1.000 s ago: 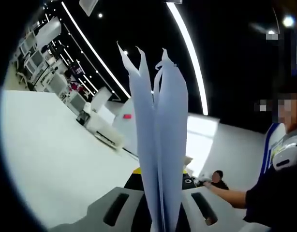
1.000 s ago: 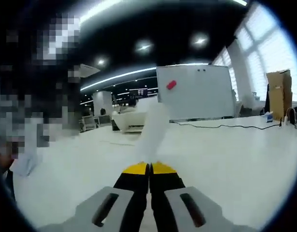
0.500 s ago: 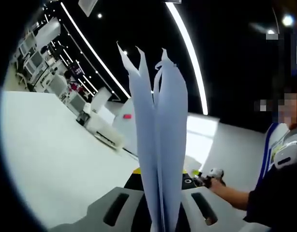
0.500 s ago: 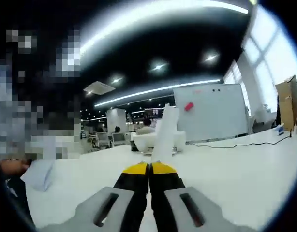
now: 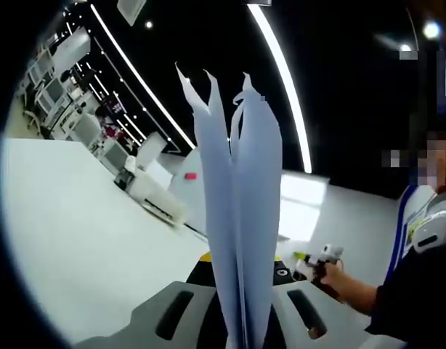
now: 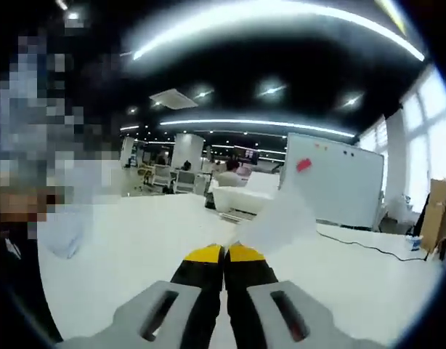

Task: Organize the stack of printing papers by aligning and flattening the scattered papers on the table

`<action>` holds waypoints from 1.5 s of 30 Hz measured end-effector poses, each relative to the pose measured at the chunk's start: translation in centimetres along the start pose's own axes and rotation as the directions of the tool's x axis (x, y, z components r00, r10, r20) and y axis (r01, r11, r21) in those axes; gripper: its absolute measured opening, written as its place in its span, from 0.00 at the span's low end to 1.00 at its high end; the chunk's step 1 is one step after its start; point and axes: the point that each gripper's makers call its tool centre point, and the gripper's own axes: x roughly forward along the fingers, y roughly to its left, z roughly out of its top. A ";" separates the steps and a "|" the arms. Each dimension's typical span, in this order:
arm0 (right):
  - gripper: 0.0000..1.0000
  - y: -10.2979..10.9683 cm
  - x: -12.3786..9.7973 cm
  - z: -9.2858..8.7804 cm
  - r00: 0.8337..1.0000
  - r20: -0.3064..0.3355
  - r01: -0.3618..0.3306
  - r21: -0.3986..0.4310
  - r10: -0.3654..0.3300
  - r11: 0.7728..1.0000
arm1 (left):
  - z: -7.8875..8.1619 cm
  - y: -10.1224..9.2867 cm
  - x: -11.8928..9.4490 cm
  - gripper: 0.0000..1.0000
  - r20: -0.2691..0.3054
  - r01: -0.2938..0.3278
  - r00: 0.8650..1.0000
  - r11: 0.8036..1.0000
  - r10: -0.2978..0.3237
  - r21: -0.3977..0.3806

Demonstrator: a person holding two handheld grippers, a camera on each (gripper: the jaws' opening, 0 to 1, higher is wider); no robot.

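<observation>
1. Here the printing papers [image 5: 241, 218] stand upright as several pale blue-white sheets, their top corners splayed apart, clamped at the bottom between the closed jaws of the left gripper [image 5: 241, 320], raised above the white table [image 5: 85, 233].
2. The right gripper [image 6: 224, 254] has its yellow-tipped jaws pressed together on a blurred white sheet [image 6: 277, 218].
3. The left gripper view shows the person's hand [image 5: 332, 276]; the right gripper view shows a whiteboard [image 6: 335, 182].
</observation>
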 end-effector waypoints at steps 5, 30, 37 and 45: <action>0.00 -0.8 -0.4 -1.9 0.997 -0.074 0.039 0.044 -0.036 0.998 | 0.0 -0.1 0.0 0.06 -0.001 0.003 1.000 1.000 -0.003 0.000; 0.00 8.2 1.3 5.1 0.986 -0.158 -0.113 -0.452 0.045 0.885 | -0.1 -0.4 0.1 0.06 0.002 0.005 1.000 1.000 -0.005 0.004; 0.00 10.6 1.1 7.4 0.988 -0.119 -0.141 -0.480 0.095 0.866 | 0.0 -0.3 0.0 0.06 0.002 0.005 1.000 1.000 -0.005 0.004; 0.00 14.8 0.7 10.8 0.986 -0.052 -0.163 -0.538 0.160 0.827 | 0.0 -0.2 0.0 0.06 0.003 -0.001 1.000 1.000 0.001 0.004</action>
